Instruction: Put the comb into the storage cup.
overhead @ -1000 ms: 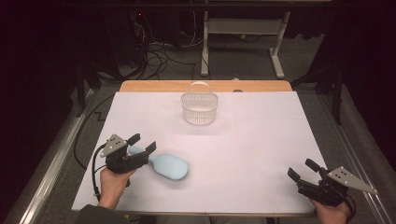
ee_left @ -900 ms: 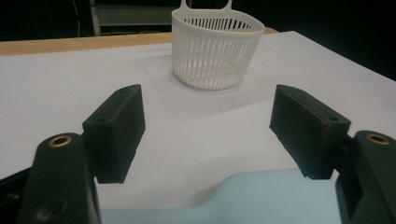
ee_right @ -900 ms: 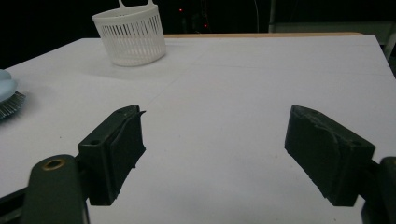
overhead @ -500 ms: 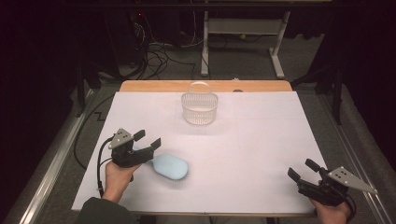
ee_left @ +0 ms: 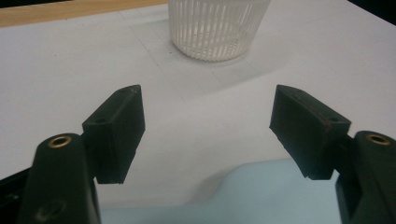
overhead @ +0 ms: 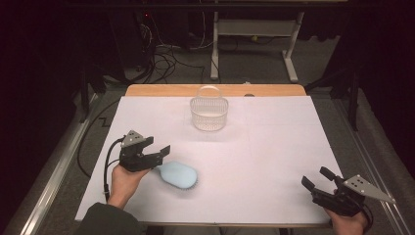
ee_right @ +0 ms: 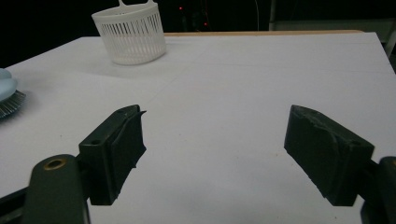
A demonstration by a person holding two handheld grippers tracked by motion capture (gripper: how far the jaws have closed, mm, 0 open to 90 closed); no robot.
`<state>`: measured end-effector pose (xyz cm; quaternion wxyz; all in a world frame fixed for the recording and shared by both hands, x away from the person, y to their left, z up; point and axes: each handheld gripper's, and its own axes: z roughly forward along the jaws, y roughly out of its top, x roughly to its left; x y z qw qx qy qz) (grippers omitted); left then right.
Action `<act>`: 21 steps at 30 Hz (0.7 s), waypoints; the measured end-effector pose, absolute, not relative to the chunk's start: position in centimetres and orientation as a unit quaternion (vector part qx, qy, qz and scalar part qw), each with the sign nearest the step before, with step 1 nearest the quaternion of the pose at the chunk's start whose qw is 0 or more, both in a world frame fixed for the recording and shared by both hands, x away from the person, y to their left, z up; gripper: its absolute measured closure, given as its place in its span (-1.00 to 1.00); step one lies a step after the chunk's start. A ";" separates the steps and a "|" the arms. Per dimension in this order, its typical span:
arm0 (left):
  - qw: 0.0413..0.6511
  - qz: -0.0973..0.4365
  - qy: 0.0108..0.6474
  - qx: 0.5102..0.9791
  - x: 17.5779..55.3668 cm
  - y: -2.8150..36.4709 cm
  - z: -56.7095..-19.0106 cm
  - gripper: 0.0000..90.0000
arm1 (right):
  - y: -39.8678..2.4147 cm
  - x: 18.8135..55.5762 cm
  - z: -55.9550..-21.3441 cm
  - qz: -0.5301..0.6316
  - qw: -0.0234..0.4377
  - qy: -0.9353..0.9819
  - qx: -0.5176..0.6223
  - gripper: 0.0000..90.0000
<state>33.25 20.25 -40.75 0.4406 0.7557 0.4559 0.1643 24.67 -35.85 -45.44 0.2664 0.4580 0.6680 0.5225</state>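
My left claw (overhead: 159,152) has lifted off the light-blue hairbrush (overhead: 178,174), which it was down at a second ago; its jaws are spread wide, holding nothing. The brush lies bristles-down on the desk (overhead: 274,147), just below the claw and well short of the white slatted basket (overhead: 209,113). I judge the grasp not yet made. My right claw (overhead: 320,178) rests released near the desk's corner.

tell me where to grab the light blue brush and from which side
Grip the light blue brush across its narrow handle end, coming from above with the left gripper, which hangs open there. The brush lies bristles down, its wide domed back offering less purchase than the slim end.
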 end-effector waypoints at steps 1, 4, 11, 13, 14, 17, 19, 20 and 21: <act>0.436 0.162 0.458 0.758 33.4 20.2 -40.7 -0.43 | -35.8 24.7 -45.5 0.522 0.266 0.669 0.458 -0.55; 0.424 0.148 0.462 0.764 33.8 20.4 -40.3 -0.43 | -35.8 24.7 -45.4 0.523 0.267 0.668 0.457 -0.55; 0.400 0.134 0.468 0.776 34.4 20.5 -40.0 -0.43 | -35.8 24.7 -45.5 0.522 0.266 0.669 0.457 -0.55; 0.394 0.131 0.467 0.781 34.5 20.5 -40.0 -0.43 | -35.8 24.7 -45.4 0.523 0.265 0.668 0.458 -0.55; 0.392 0.131 0.467 0.782 34.5 20.5 -39.9 -0.43 | -35.8 24.7 -45.4 0.523 0.265 0.668 0.458 -0.55; 0.379 0.134 0.466 0.788 34.7 20.5 -39.7 -0.42 | -35.9 24.7 -45.4 0.523 0.267 0.666 0.459 -0.55; 0.366 0.135 0.466 0.794 34.9 20.5 -39.5 -0.42 | -35.9 24.7 -45.4 0.524 0.265 0.667 0.459 -0.55; 0.359 0.138 0.464 0.798 35.0 20.5 -39.4 -0.42 | -35.9 24.7 -45.4 0.523 0.266 0.667 0.459 -0.54; 0.359 0.136 0.461 0.800 35.1 20.5 -39.2 -0.42 | -35.9 24.7 -45.4 0.523 0.267 0.668 0.458 -0.54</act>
